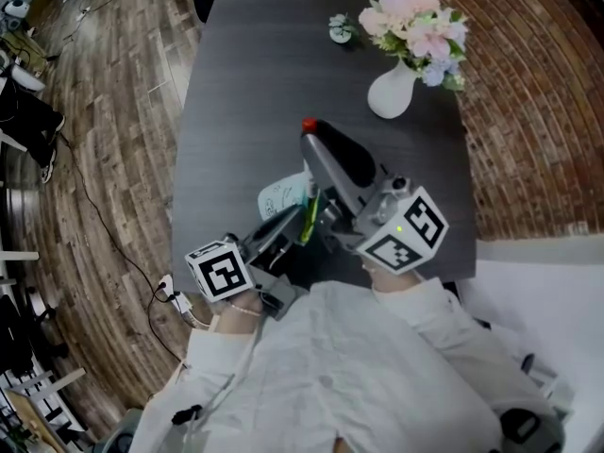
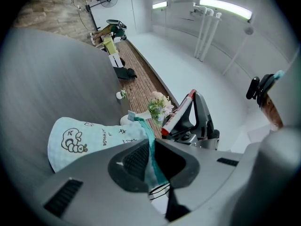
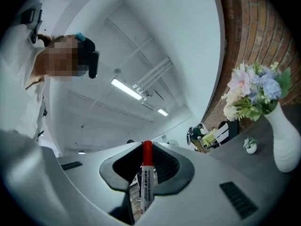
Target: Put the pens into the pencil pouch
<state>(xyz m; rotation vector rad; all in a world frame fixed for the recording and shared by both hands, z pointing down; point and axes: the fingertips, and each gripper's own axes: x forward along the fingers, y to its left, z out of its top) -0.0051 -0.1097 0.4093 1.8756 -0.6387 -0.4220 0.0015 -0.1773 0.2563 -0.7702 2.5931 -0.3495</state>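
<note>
Left gripper (image 2: 153, 166) jaws narrow, pinching the edge of the light blue pencil pouch (image 2: 89, 138), right gripper (image 3: 145, 185) jaws clamped on a red-capped marker (image 3: 147, 157), both over the dark table (image 1: 255, 83)

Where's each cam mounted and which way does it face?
Head view: on head, steeply down at table; left gripper, right gripper, white sleeves show.
Left gripper view: on that gripper, level across table, jaws clamping pouch.
Right gripper view: tilted up at ceiling, jaws gripping marker; person's torso at left.
Shared: flower vase, all three.
</note>
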